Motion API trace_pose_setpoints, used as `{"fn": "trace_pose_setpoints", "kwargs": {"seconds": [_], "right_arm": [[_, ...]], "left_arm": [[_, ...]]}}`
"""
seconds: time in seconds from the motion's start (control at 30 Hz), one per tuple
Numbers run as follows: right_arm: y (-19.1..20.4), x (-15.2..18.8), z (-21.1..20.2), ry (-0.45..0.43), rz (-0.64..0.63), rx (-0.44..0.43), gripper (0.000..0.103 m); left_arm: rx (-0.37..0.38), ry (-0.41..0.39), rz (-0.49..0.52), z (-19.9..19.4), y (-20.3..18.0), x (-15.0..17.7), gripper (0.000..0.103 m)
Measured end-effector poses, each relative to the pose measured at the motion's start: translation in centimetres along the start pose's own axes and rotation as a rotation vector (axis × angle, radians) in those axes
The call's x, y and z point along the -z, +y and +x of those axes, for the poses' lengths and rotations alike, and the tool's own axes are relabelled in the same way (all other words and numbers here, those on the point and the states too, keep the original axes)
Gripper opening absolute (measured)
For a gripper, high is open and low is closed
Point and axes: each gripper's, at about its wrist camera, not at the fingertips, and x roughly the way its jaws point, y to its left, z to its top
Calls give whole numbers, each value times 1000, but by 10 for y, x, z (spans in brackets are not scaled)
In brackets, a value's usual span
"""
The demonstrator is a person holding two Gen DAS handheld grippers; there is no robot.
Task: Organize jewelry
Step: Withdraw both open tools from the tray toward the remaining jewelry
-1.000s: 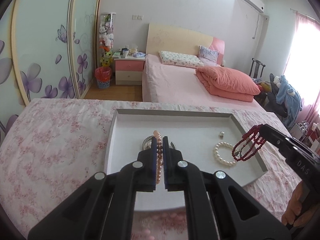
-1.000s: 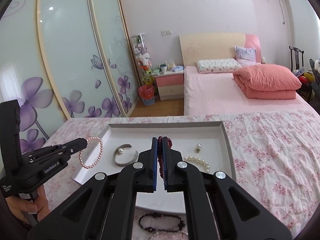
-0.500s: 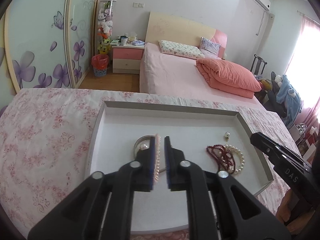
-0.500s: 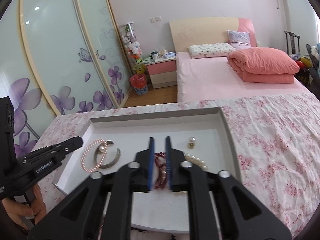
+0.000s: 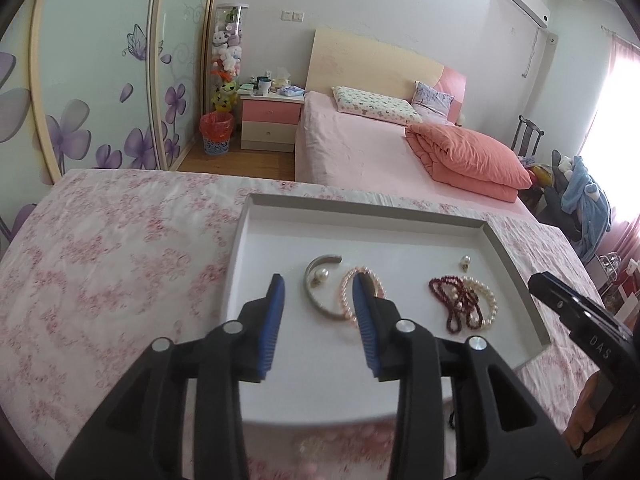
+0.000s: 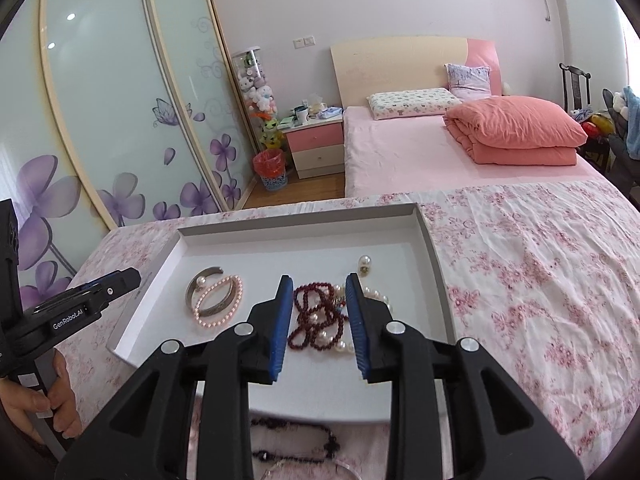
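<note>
Nearest the right wrist camera, the right claw (image 6: 316, 312) stands released over the dark red bead strand (image 6: 316, 320), pads clear of it. Left claw (image 5: 318, 308): jaws opening, nothing gripped; pink pearl bracelet (image 5: 352, 300) lies just beyond, overlapping the silver bangle (image 5: 316, 280). All rest in the white tray (image 5: 360, 208) on the floral-covered surface (image 5: 120, 240). Farther off: bed (image 5: 360, 152).

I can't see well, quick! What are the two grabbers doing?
Left gripper: jaws opening, holding nothing; pink bracelet lies in the tray.
Right gripper: open, holding nothing; red beads lie below.
</note>
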Motion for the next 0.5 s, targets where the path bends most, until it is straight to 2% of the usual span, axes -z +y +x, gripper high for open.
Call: {"fn": "trace_pose_setpoints", "kwargs": {"seconds": [0.07,0.17,0.43,0.5], "right_arm": [[0,5,-7,5,-6,-4,30],[2,16,-17,15,-16,5,36],[0,59,-33,116,-29,16,37],[0,69,-34,142,-32,22,46]], "left_arm": [[-8,-3,7,-8,3,6,42],[-19,-4,16,-24,10,21,47],[-35,22,8,-53,34,64,58],[-42,30,15,-58,37,75,63]]}}
